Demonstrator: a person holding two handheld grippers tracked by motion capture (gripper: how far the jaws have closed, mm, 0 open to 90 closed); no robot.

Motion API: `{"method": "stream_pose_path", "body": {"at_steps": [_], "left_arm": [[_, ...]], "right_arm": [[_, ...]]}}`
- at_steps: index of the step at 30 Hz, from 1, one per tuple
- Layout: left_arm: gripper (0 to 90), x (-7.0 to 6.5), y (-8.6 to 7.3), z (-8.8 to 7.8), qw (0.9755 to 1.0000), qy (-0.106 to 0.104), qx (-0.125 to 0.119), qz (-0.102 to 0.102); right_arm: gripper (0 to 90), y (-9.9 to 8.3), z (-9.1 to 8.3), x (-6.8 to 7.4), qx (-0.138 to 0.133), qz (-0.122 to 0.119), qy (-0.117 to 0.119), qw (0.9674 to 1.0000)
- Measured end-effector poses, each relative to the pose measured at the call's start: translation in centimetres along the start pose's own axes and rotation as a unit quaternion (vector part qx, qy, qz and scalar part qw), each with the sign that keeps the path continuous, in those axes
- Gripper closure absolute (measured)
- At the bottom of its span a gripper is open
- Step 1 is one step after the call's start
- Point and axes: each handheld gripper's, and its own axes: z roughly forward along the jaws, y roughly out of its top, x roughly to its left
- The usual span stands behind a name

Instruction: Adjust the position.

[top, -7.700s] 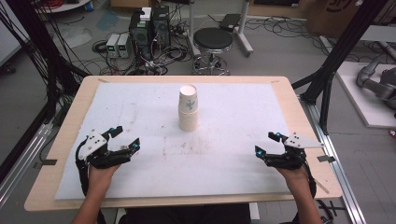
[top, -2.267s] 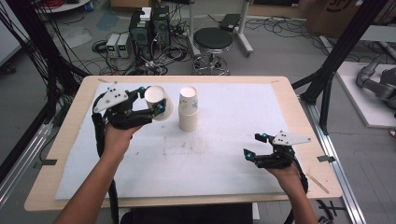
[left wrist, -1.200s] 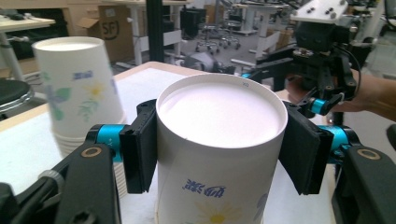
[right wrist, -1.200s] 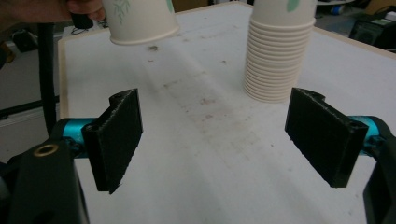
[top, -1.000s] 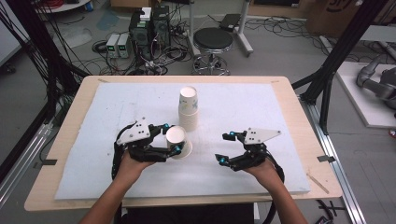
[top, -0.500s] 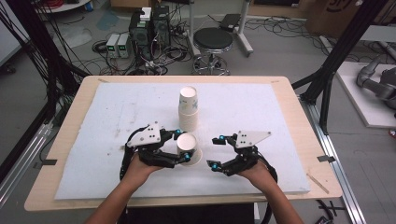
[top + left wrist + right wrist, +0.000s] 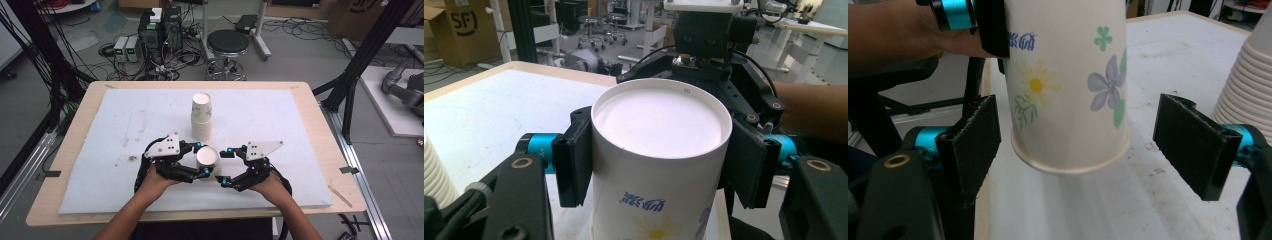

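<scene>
We've got the paper cup (image 7: 207, 159) upside down, clamped in the left gripper (image 7: 201, 161) just above the tabletop (image 7: 300, 125), near the cup stack (image 7: 202, 116). The right gripper (image 7: 1075, 135) straddles its rim, jaws wide apart. Handover next, probably: right needs to squeeze first.

Beyond the wooden table (image 7: 320, 120) topped with a white foam mat (image 7: 125, 120): round black stool (image 7: 228, 42), dark computer towers (image 7: 160, 25) amid tangled cables, brown cardboard box (image 7: 362, 12).
</scene>
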Motion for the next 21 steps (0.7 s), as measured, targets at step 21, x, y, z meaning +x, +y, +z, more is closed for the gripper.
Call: {"method": "stream_pose_path", "body": {"at_steps": [21], "left_arm": [[36.2,-0.3,-0.1,0.8,0.9997,-0.018,-0.015,-0.011]], "right_arm": [[24.1,0.2,1.6,0.1,-0.008,0.009,0.032,0.9994]]}}
